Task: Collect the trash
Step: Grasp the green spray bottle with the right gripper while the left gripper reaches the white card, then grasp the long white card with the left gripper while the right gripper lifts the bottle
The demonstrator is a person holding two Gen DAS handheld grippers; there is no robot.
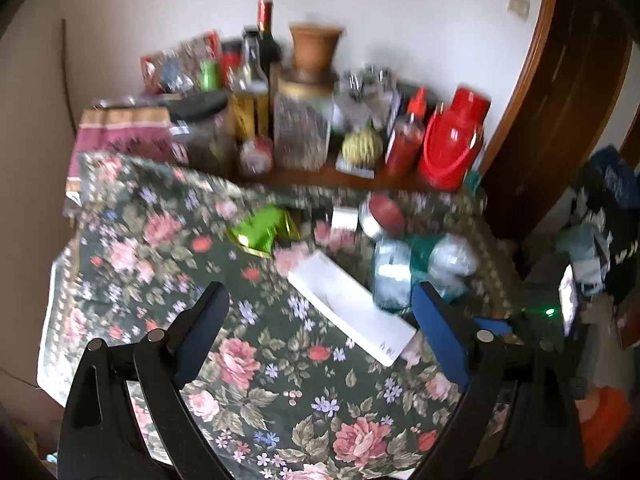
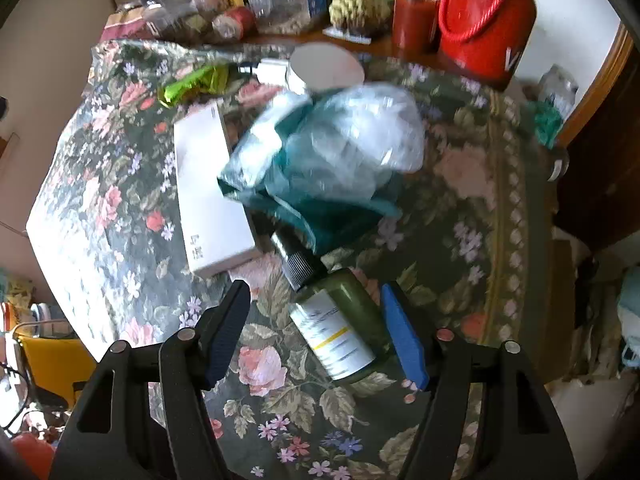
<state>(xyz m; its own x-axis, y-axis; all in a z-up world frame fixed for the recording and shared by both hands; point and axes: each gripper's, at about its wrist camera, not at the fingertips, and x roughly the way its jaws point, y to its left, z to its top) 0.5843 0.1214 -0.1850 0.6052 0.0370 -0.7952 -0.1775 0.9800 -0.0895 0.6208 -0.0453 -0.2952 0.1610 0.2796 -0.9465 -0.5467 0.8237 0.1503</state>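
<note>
Left to right on the floral table (image 2: 472, 216): green wrapper (image 2: 196, 82), white box (image 2: 208, 196), crumpled plastic bag (image 2: 340, 148), green bottle (image 2: 344, 328). Left hand-held gripper (image 1: 320, 316) spread wide, empty. Right hand-held gripper (image 2: 316, 320) unclenched, straddling the bottle off-centre; closing could roll it away.

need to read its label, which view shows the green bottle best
The right wrist view: the green bottle lies close, label up, between the open fingers of the right hand-held gripper. The left wrist view does not show it.
</note>
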